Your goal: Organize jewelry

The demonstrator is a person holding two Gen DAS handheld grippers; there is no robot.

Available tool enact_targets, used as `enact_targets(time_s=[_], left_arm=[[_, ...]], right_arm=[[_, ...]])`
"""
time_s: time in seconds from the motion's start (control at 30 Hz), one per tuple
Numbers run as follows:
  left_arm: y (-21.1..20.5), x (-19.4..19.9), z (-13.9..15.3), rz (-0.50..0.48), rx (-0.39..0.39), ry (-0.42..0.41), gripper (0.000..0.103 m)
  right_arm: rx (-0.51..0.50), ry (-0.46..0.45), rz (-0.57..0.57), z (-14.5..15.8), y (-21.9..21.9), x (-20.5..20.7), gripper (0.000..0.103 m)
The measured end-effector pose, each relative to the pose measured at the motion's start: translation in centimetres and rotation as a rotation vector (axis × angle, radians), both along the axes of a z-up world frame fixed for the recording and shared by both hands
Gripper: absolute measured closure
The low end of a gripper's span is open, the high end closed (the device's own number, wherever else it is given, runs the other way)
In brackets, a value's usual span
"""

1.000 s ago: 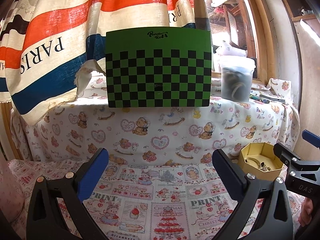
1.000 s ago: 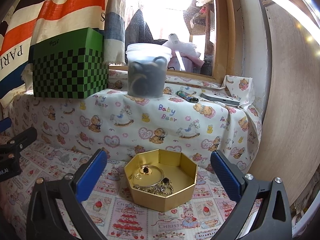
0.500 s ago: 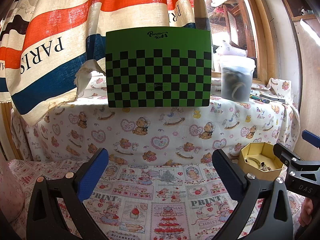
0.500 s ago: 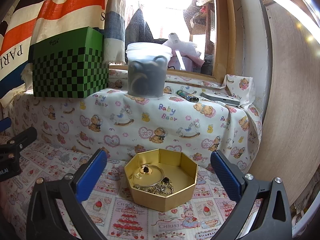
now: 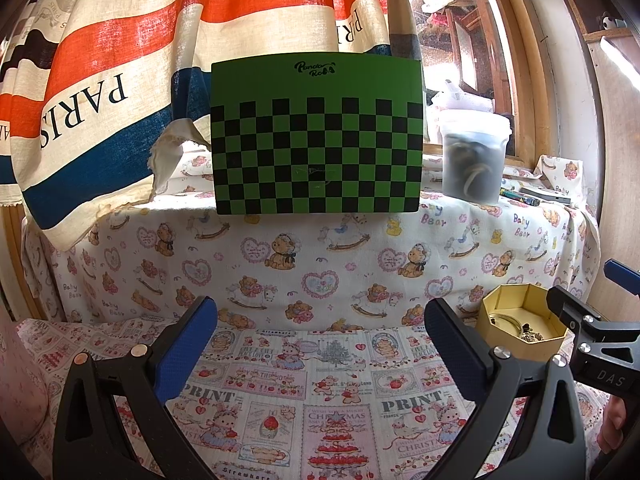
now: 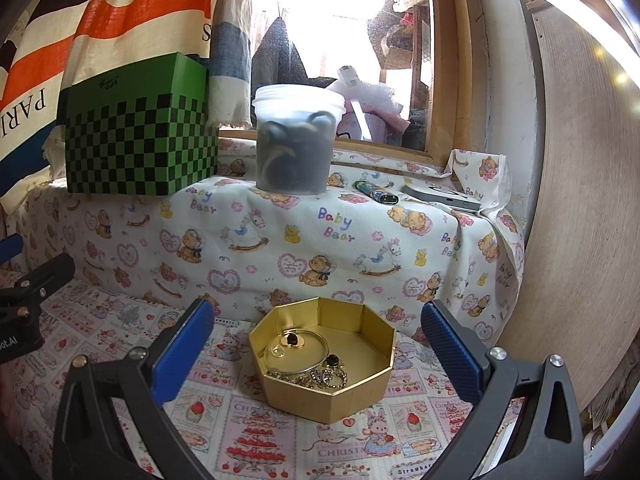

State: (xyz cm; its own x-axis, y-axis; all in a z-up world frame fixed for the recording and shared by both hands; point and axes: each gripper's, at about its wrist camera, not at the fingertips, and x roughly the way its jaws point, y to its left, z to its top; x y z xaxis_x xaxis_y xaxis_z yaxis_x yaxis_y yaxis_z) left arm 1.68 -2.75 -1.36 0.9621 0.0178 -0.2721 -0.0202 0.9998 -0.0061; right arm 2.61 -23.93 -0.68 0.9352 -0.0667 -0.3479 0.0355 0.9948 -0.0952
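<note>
A: What stood in the background, largest items first?

B: A striped curtain (image 5: pixel 120 80) hung behind a ledge draped in bear-print cloth (image 6: pixel 280 248). On the ledge sat a green checkered box (image 5: pixel 316 140) and, to its right, a lidded translucent tub (image 6: pixel 298 146).

A: Where was the jewelry?

B: It lay inside a gold octagonal box (image 6: pixel 352 390) on the printed tablecloth (image 5: pixel 320 412) below the ledge. The box held a bangle (image 6: pixel 300 354) with smaller rings and chain pieces (image 6: pixel 324 376) bunched at its front.

A: State of the grippers?

B: The right gripper (image 6: pixel 316 348) was spread wide, empty, with the gold box between its blue pads (image 6: pixel 182 354). The left gripper (image 5: pixel 320 344) was likewise spread and empty, over bare cloth, well left of the box.
</note>
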Motion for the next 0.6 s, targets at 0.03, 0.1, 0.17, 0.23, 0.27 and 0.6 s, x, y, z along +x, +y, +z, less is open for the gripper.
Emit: enact_targets(time_s=[0.03, 0.1, 0.17, 0.23, 0.27, 0.6], left_arm=[[-0.01, 0.02, 0.01, 0.0, 0.0, 0.0, 0.0], [0.0, 0.01, 0.0, 0.0, 0.0, 0.0, 0.0], [-0.01, 0.02, 0.01, 0.0, 0.0, 0.0, 0.0], [-0.01, 0.04, 0.0, 0.0, 0.001, 0.002, 0.0], [-0.04, 0.06, -0.02, 0.001, 0.002, 0.003, 0.0], [-0.02, 0.06, -0.07, 0.003, 0.006, 0.005, 0.0]], right_arm=[[0.001, 0.0, 0.0, 0.0, 0.0, -0.01, 0.0], [0.001, 0.001, 0.0, 0.0, 0.0, 0.0, 0.0], [0.001, 0.0, 0.001, 0.01, -0.02, 0.01, 0.0], [0.0, 0.001, 0.001, 0.0, -0.02, 0.0, 0.0], [0.001, 0.001, 0.001, 0.02, -0.06, 0.04, 0.0], [0.0, 0.002, 0.002, 0.0, -0.04, 0.07, 0.0]])
